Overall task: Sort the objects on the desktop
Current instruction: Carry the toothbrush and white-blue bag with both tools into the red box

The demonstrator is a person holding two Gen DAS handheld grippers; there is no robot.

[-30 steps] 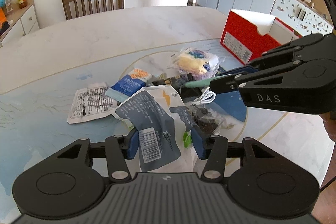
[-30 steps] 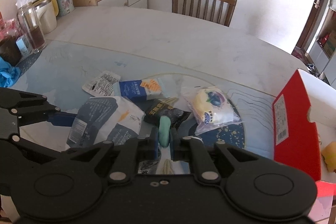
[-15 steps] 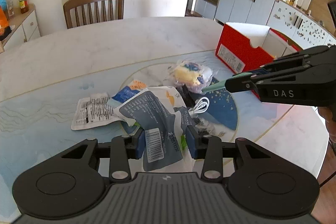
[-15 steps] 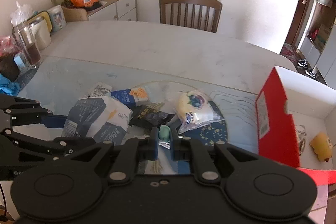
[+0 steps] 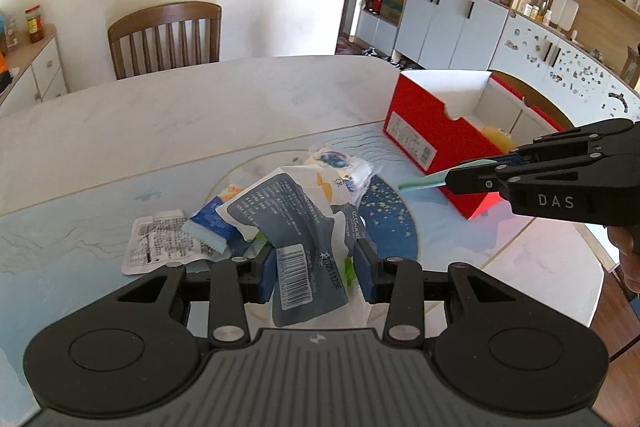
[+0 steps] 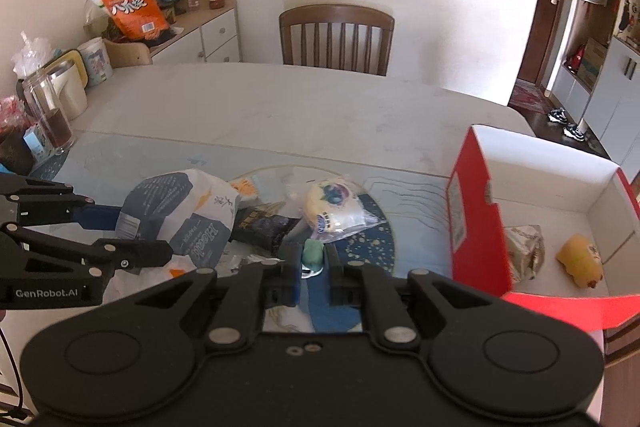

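Note:
My left gripper (image 5: 316, 277) is shut on a grey-blue and white snack bag (image 5: 296, 227) and holds it above the pile; the bag shows in the right wrist view (image 6: 188, 215) too. My right gripper (image 6: 313, 261) is shut on a thin mint-green object (image 6: 313, 254), seen from the side in the left wrist view (image 5: 424, 181), held above the table near the red box (image 6: 472, 223). The box holds a wrapped item (image 6: 524, 253) and a yellow item (image 6: 580, 261). A bread packet (image 6: 336, 207), a black packet (image 6: 260, 227) and a blue packet (image 5: 210, 221) lie on the table.
A white flat packet (image 5: 158, 243) lies at the pile's left. A wooden chair (image 6: 336, 39) stands at the far table edge. Jars and a kettle (image 6: 60, 95) crowd the table's left end. A sideboard (image 6: 196, 31) carries an orange bag. Cabinets (image 5: 460, 15) line the right wall.
Both grippers have risen. The left has lifted the snack bag off the pile. The right has carried the mint-green object up and toward the red box.

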